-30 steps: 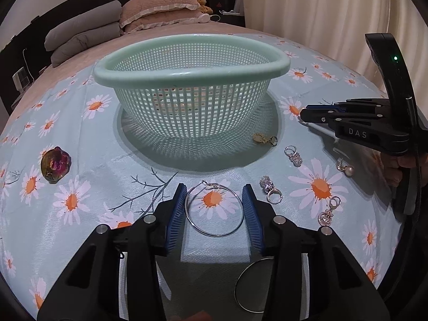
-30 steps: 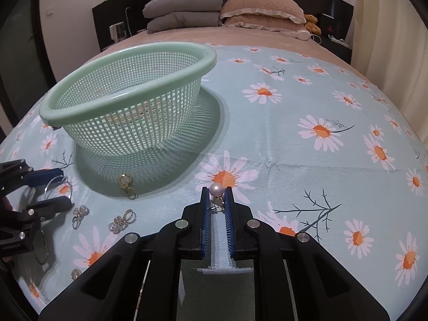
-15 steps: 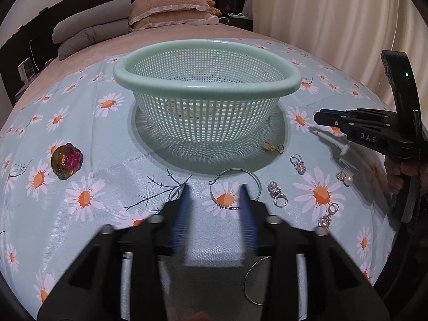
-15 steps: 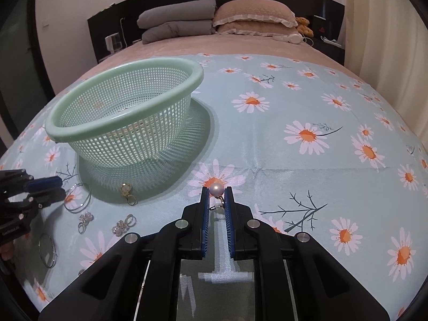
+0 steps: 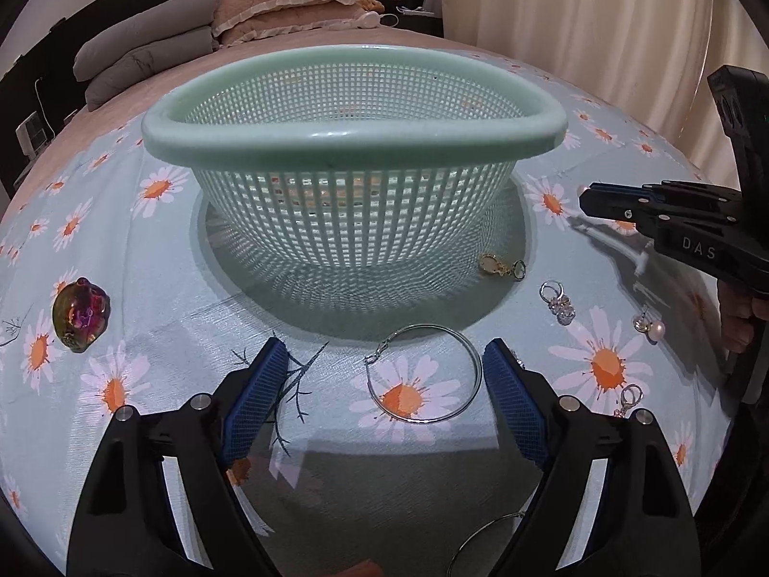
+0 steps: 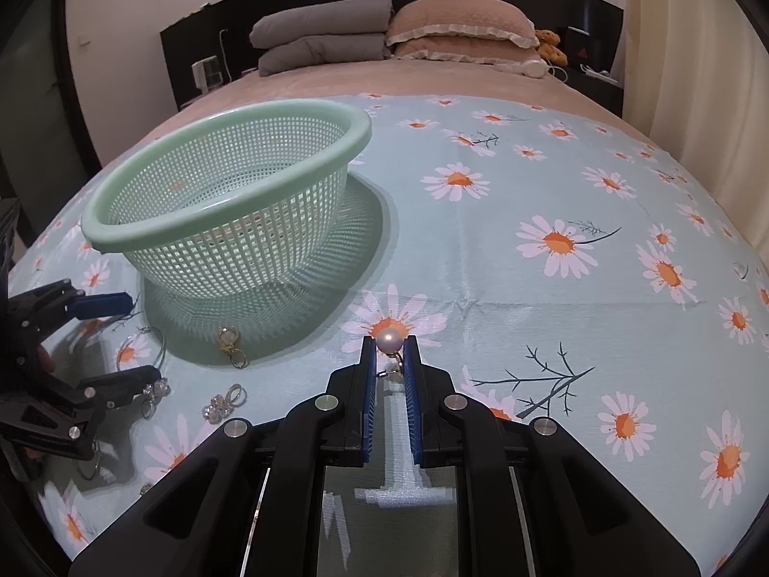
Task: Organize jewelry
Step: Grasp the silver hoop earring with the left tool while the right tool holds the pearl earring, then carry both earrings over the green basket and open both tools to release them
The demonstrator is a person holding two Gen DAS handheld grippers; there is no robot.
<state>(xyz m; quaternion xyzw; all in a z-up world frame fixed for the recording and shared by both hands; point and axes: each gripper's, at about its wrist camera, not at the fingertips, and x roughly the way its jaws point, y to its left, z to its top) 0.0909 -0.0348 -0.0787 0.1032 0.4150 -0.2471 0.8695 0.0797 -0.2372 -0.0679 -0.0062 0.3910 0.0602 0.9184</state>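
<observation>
Jewelry here is light, tiny and slippery: my right hand-held gripper (image 6: 390, 352) is clamped on a round white pearl earring (image 6: 389, 339), my left hand-held gripper (image 5: 385, 366) spread apart around the thin silver hoop earring (image 5: 423, 374) lying flat on the bed's daisy-print cloth (image 5: 144, 288), best pinched across its springy wire.

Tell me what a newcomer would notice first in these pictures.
Probably the mint-green basket standing on the daisy-print cloth. Next, the pearl earring pinched in the right gripper, and the big silver hoop lying between the open left gripper's fingers.
</observation>
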